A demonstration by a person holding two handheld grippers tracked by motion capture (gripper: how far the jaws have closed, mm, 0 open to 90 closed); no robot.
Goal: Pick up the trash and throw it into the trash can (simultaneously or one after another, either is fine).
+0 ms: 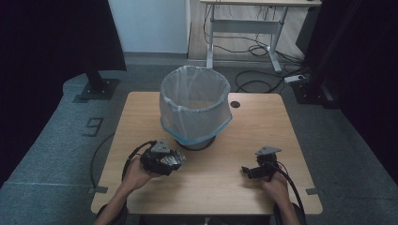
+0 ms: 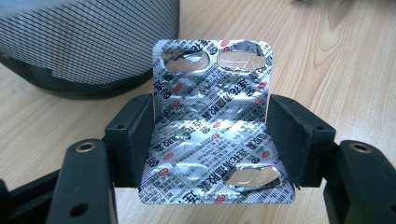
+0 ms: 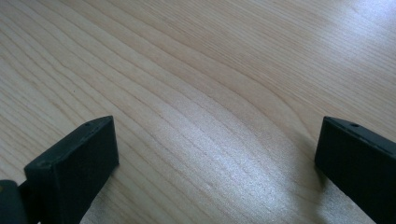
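While my left gripper holds the foil pill strip clamped by its two long edges, the strip stands between the pads with its free end pointing up and away from me, three of its pockets already torn open. Seen from above, that gripper sits at about seven o'clock from the bin, just beside its base, and the strip glints at its tip. My right gripper has its jaws spread wide with nothing but bare table between them; it rests at about five o'clock from the bin, well apart from it.

I judge the job in hand to be dropping the strip into the bin. The bin's liner is folded over the rim and hangs down the outside, so I would lift clear of that rim first, then carry toward twelve o'clock until the strip is over the open mouth, not over the draped skirt. The foil is thin and already bowed by the squeeze, so I should keep the pressure even and not tighten. Release only when centred, opening fully so the edges do not catch on a pad. The right gripper can stay where it is.
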